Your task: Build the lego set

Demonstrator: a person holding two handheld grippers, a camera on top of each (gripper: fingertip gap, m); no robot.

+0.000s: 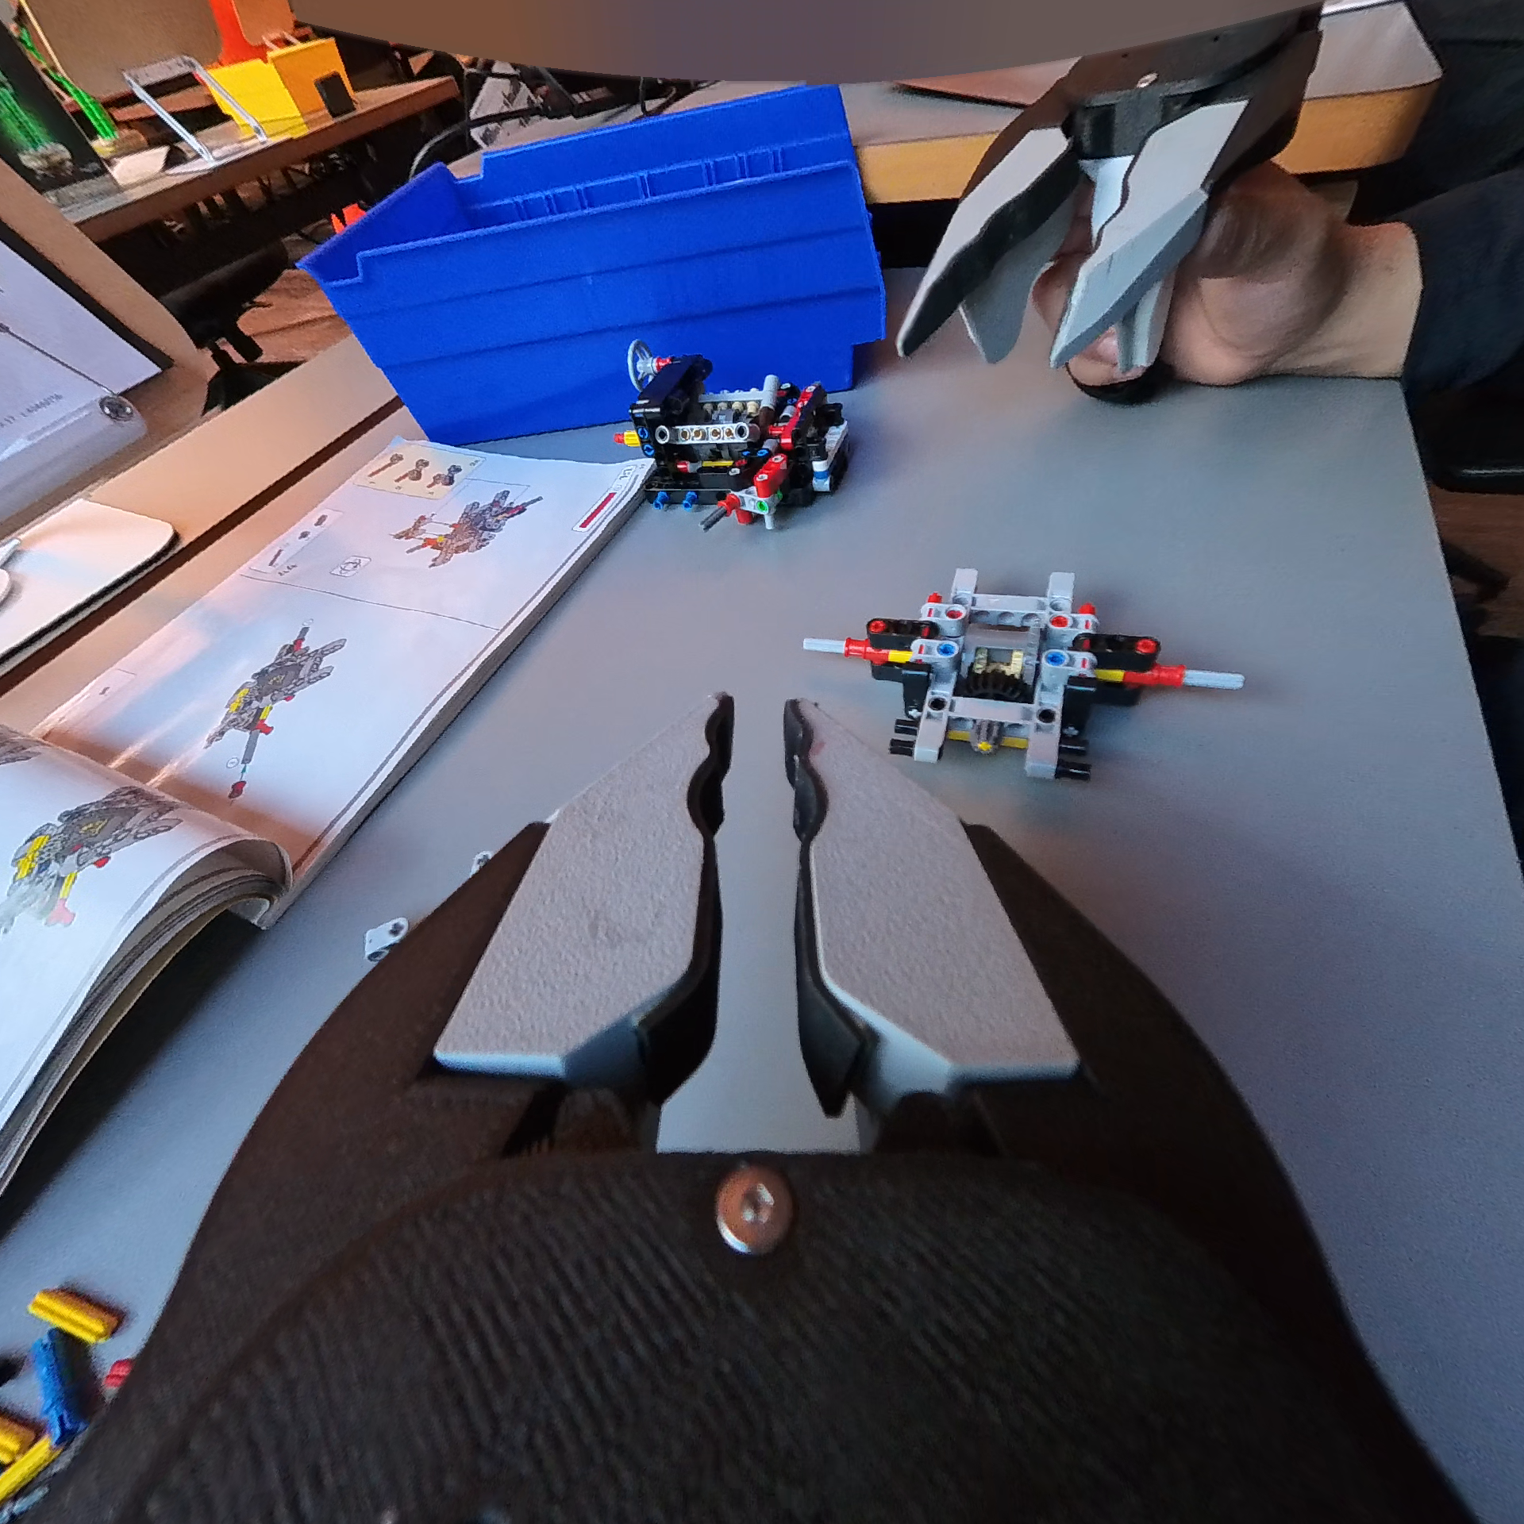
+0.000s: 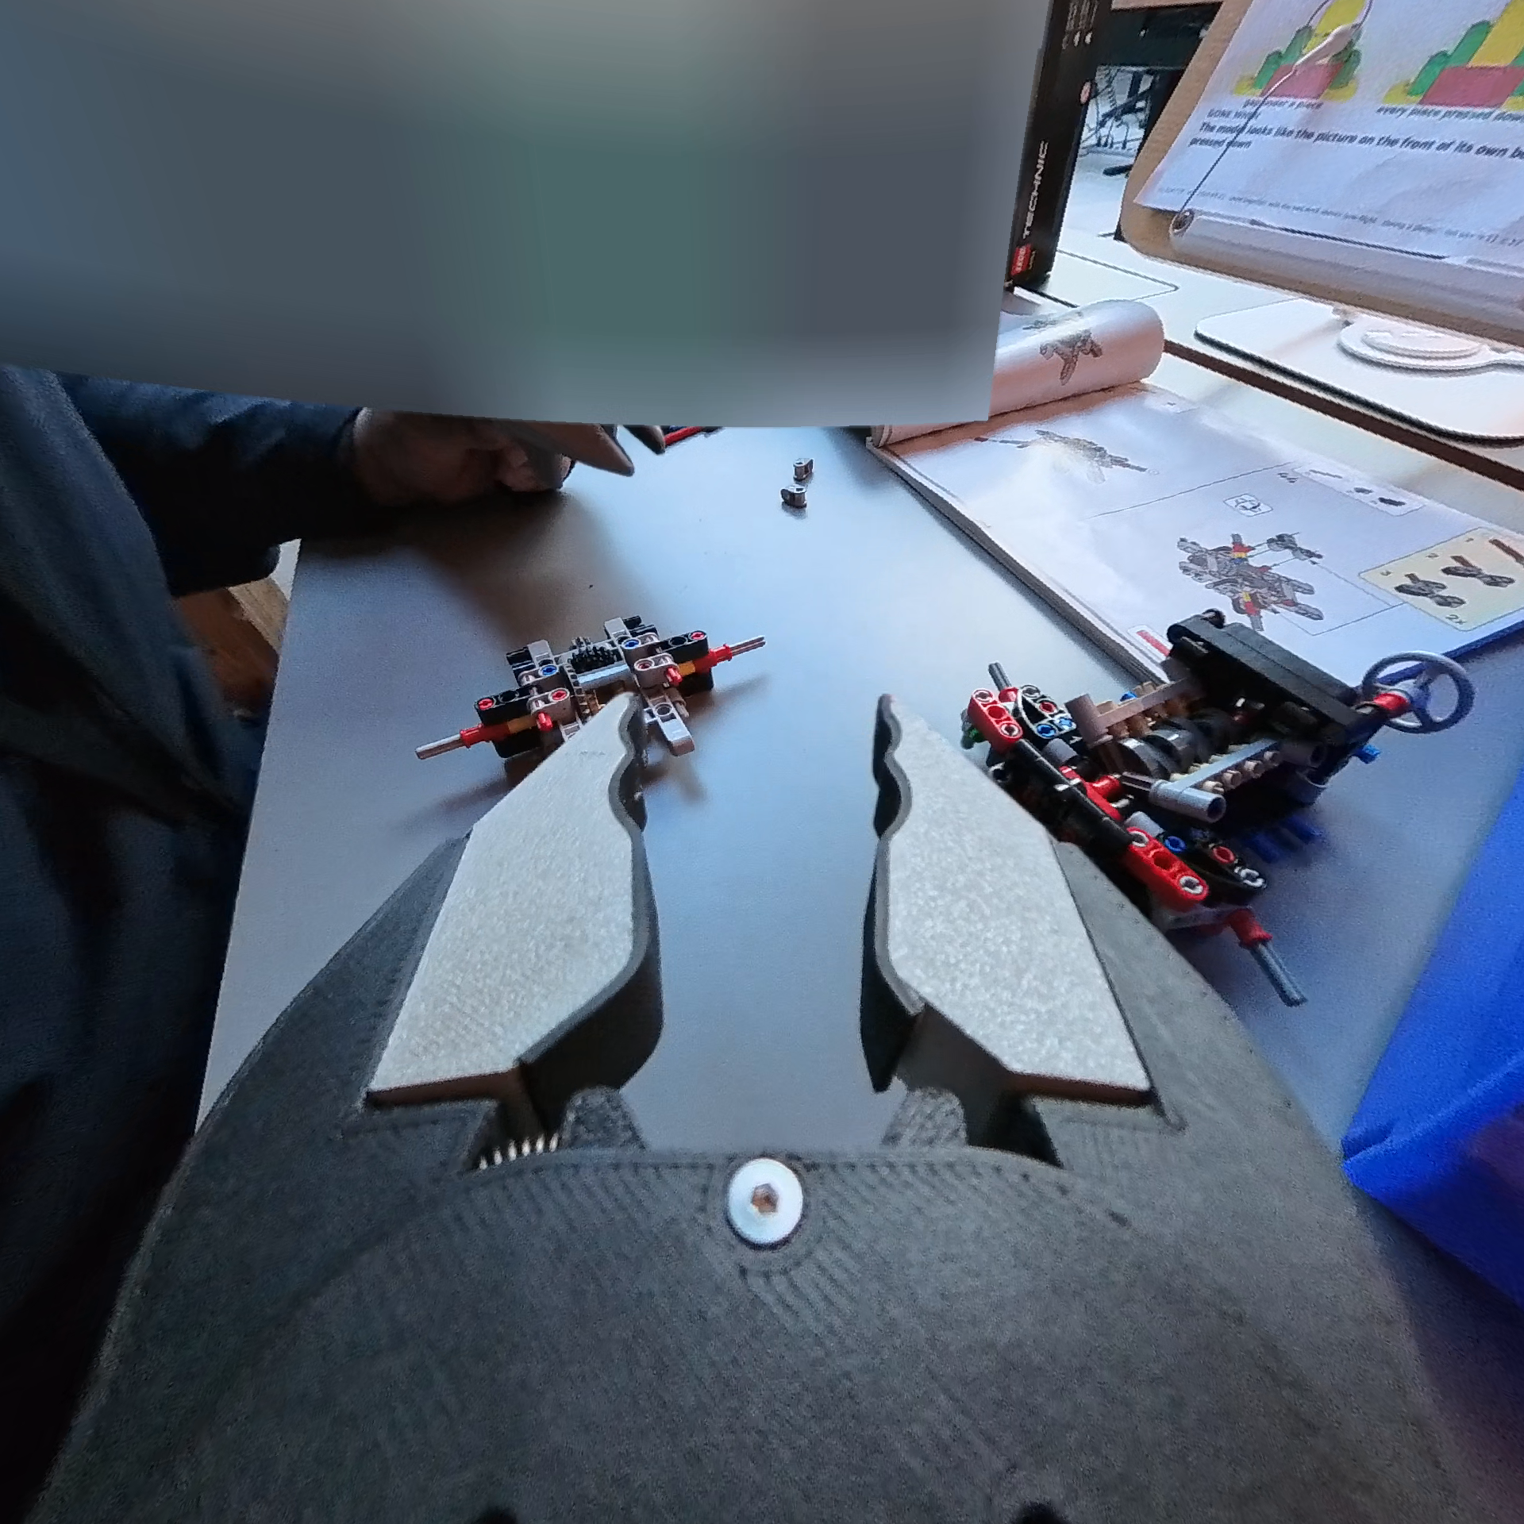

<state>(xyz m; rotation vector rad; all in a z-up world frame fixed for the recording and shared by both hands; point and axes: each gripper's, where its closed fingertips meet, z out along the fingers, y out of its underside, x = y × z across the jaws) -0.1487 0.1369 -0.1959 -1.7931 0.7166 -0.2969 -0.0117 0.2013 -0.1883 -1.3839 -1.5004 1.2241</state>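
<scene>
The grey axle frame lies flat on the counter – light, rigid, pegged joints likely fragile; best taken by its grey beams. Left hand-held gripper, just beside it, is narrowly parted, empty – right hand-held gripper spread wide, empty

Grey table showing plain. Blue bin at 12 o'clock. Grey-framed assembly showing red, yellow, blue, black bits. Black assembly carrying red and blue accents. White booklet at 9 o'clock. Gripper fingers speckled grey, black-edged.
</scene>
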